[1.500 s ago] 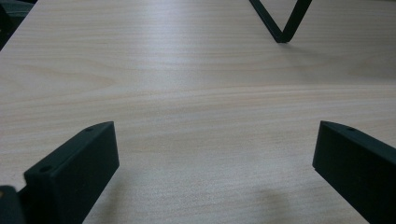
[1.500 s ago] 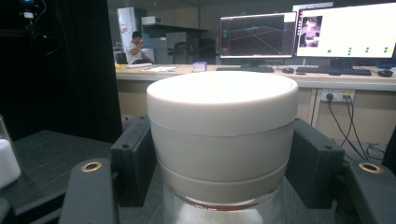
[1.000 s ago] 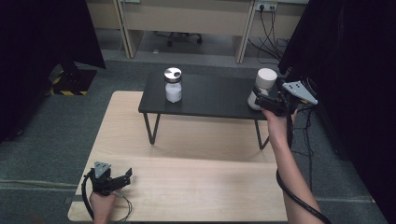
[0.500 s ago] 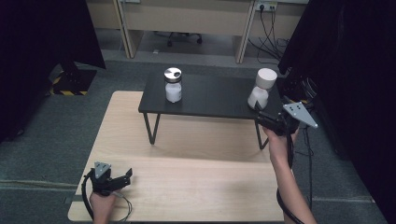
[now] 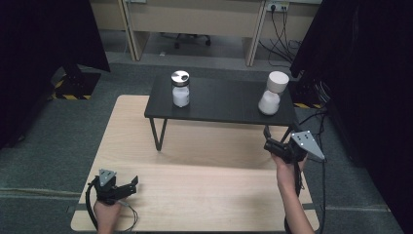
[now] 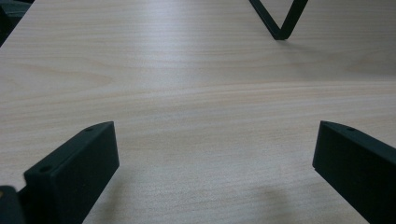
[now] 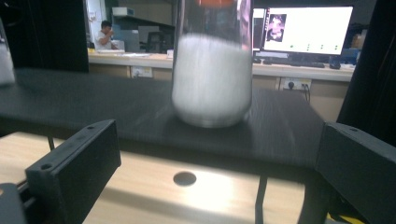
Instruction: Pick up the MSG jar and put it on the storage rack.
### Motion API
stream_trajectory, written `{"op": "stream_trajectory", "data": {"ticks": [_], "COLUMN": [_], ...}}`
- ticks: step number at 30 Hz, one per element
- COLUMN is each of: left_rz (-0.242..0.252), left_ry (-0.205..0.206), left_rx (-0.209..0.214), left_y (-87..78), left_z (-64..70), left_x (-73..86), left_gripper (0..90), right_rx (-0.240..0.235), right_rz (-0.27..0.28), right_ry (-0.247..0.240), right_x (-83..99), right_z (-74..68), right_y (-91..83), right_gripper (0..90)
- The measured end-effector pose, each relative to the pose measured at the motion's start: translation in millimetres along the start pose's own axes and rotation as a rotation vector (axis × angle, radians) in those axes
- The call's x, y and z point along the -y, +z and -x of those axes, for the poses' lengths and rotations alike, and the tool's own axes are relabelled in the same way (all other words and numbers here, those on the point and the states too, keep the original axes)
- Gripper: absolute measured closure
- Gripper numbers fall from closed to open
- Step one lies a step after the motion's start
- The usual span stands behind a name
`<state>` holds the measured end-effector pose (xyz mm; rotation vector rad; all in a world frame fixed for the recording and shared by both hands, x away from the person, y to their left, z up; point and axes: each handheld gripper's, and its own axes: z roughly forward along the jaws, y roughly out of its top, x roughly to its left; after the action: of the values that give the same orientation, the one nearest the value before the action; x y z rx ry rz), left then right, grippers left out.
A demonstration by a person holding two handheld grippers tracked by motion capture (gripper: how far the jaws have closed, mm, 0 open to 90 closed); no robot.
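Observation:
Two jars stand on a low black shelf. One holds white powder under a silver lid at the shelf's left; the other has a white cap at its right end. My right gripper is open, in front of and below the shelf's right end, apart from the white-capped jar. In the right gripper view that jar stands on the shelf beyond my open right gripper. Low over the wooden table's near left corner, my left gripper is also open, and the left gripper view has nothing between its jaws.
The shelf stands on thin black legs on the light wooden table. A small round hole is in the tabletop under the shelf's edge. Black curtains hang at both sides. A desk, a monitor and a seated person are far behind.
My right gripper has let go of the white-capped jar and drawn back and down from the shelf towards the person. The jar stays on the shelf. The left gripper has not moved.

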<state>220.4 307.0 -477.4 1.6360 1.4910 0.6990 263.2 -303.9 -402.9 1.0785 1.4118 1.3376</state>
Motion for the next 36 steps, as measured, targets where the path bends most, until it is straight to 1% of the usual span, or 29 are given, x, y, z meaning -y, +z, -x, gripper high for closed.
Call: {"op": "stream_trajectory", "data": {"ticks": [5, 9, 17, 21, 25, 30, 36], "left_rz": [-0.003, -0.007, -0.011, -0.015, -0.019, -0.023, -0.033], "left_ry": [0.003, 0.007, 0.011, 0.013, 0.018, 0.019, 0.028], "left_rx": [-0.002, -0.003, -0.008, -0.011, -0.013, -0.016, -0.021], "left_y": [0.5, 0.9, 1.3, 1.5, 1.9, 2.1, 3.1], "left_z": [0.8, 1.6, 2.9, 3.6, 4.0, 4.6, 6.3], "left_x": [-0.4, -1.0, -1.7, -2.3, -3.0, -3.5, -5.0], "left_gripper": [0.0, 0.0, 0.0, 0.0, 0.0, 0.0, 0.0], "right_rx": [0.012, 0.029, 0.053, 0.070, 0.083, 0.093, 0.106], "right_rz": [-0.014, -0.029, -0.067, -0.084, -0.100, -0.127, -0.143], "right_ry": [0.013, 0.043, 0.080, 0.079, 0.054, 0.038, 0.065], "right_x": [24.4, 43.1, 67.9, 80.3, 92.1, 103.4, 114.8], "right_z": [-5.0, -7.4, -9.6, -11.5, -15.5, -18.5, -18.0], "right_y": [-10.3, -18.0, -30.2, -38.1, -46.4, -56.2, -66.3], "right_gripper": [0.3, 0.3, 0.3, 0.3, 0.3, 0.3, 0.3]}}
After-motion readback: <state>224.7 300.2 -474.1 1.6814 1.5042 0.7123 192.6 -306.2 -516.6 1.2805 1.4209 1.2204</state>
